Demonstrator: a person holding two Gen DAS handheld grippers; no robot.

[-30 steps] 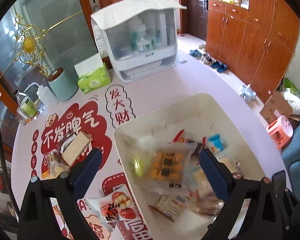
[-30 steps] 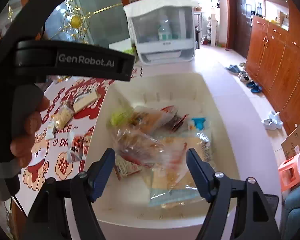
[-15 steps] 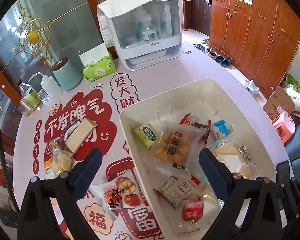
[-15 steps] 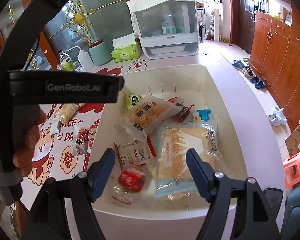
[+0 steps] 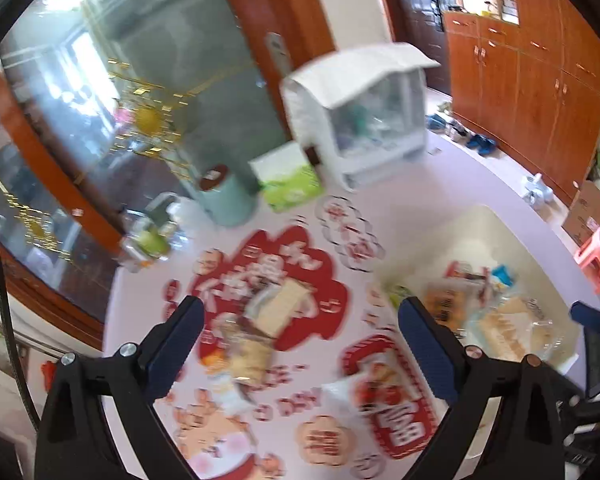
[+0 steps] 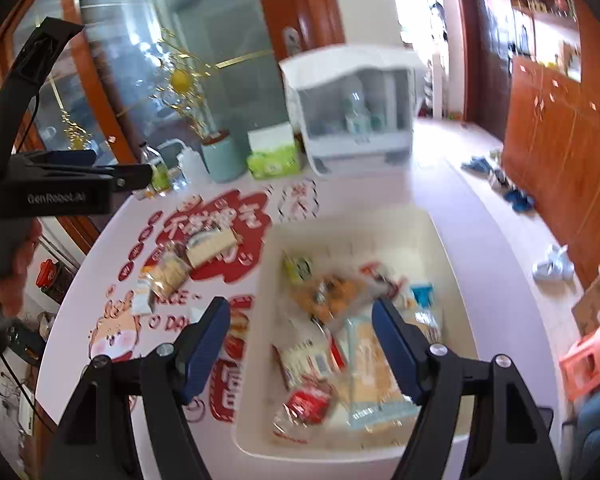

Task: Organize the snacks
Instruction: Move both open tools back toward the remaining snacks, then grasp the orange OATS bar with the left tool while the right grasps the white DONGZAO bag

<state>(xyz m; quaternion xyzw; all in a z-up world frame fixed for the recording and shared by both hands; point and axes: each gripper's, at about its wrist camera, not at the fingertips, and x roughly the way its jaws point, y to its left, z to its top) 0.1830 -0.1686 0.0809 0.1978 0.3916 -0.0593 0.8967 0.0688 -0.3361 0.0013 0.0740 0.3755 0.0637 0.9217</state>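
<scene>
We get heavy blur in both views: the snack packets [image 6: 328, 344] in the white bin [image 6: 352, 228] smear together, labels unreadable. The tablecloth's red lettering [image 5: 260, 280] (streaked) can't be read. The bin's right end slips behind the right finger [image 5: 432, 356] in the left view.

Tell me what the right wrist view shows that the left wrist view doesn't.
Only the right wrist view: the whole bin with the red packet at its near end, the left tool's body with the hand gripping it, and the open right tool over the bin's near-left rim.

Only the left wrist view: the open left tool over the table snacks, and the white-and-red packet by the bin.

Both: the cracker pack, tissue box, teal canister and white cabinet.
</scene>
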